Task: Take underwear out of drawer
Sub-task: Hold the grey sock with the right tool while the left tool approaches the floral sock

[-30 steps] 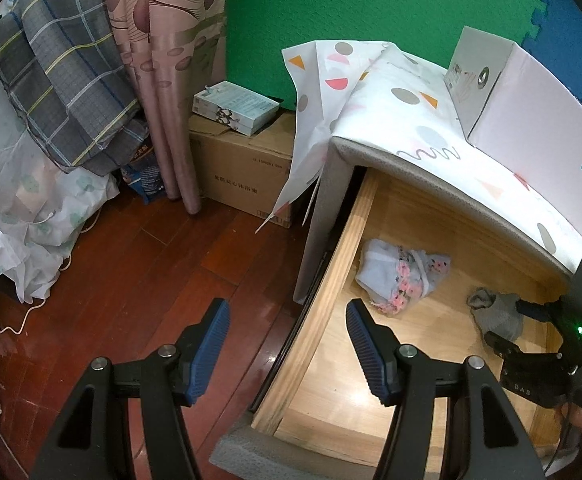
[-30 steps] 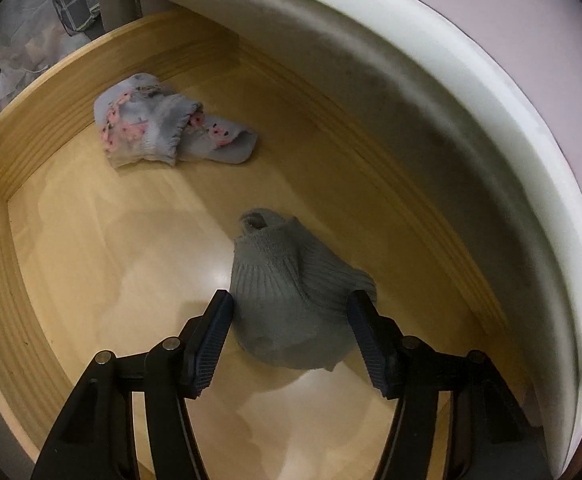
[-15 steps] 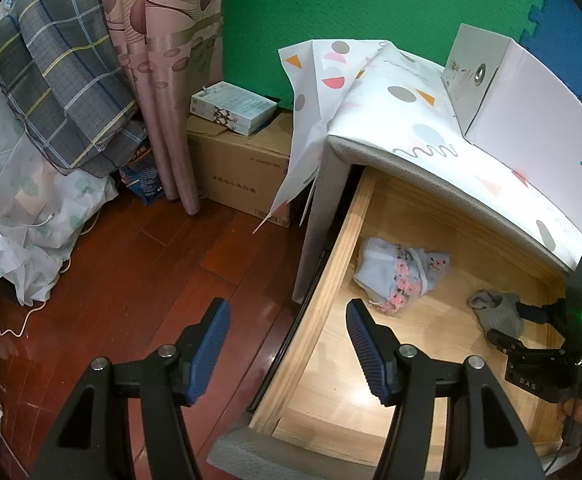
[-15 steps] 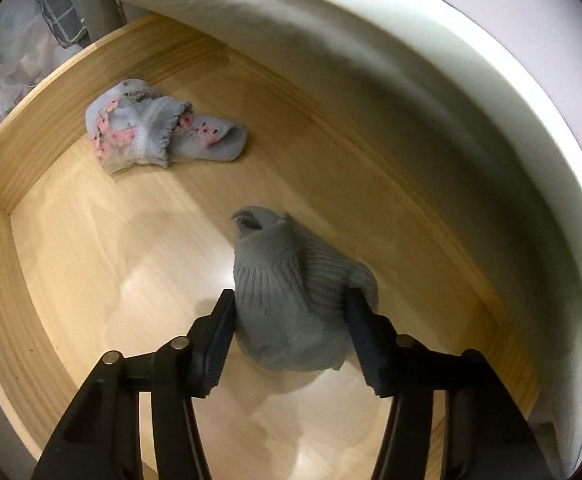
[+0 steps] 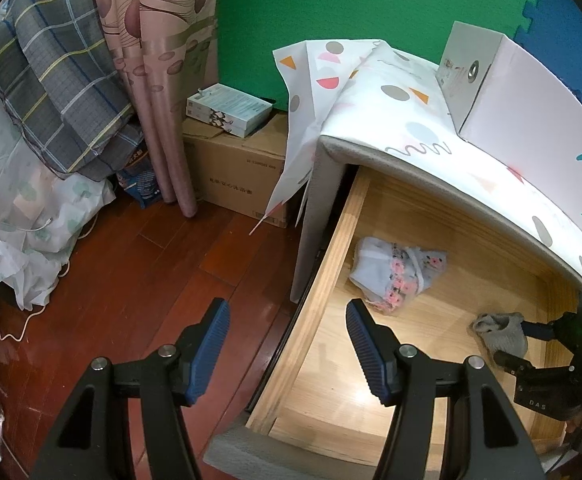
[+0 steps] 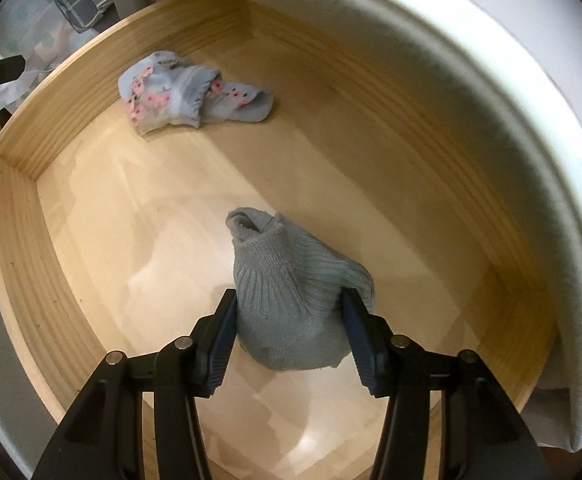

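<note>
The wooden drawer (image 5: 327, 280) stands pulled out of a grey cabinet. On its floor lie two garments. A grey ribbed knit piece (image 6: 287, 256) is bunched between the pads of my right gripper (image 6: 289, 298), which points steeply down and is shut on it; the garment's lower end touches the drawer bottom (image 6: 131, 240). The left wrist view shows that grey piece (image 5: 501, 330) and the right gripper (image 5: 525, 342) at the drawer's right end. A light blue underwear with pink flowers (image 5: 399, 276) (image 6: 179, 94) lies near the drawer's left wall. My left gripper (image 5: 287, 305) hangs open and empty over the drawer's left edge.
A patterned cloth (image 5: 391, 92) and a white box (image 5: 531, 112) cover the cabinet top, which overhangs the drawer's back. Left of the cabinet are a cardboard box (image 5: 239, 176), a pink curtain (image 5: 151, 80), plaid bedding (image 5: 51, 80) and red wooden floor (image 5: 131, 280).
My right gripper's jaws have closed in on the grey garment, squeezing it into a taller bunch, and the gripper has tipped a little. The left gripper has stayed still.
</note>
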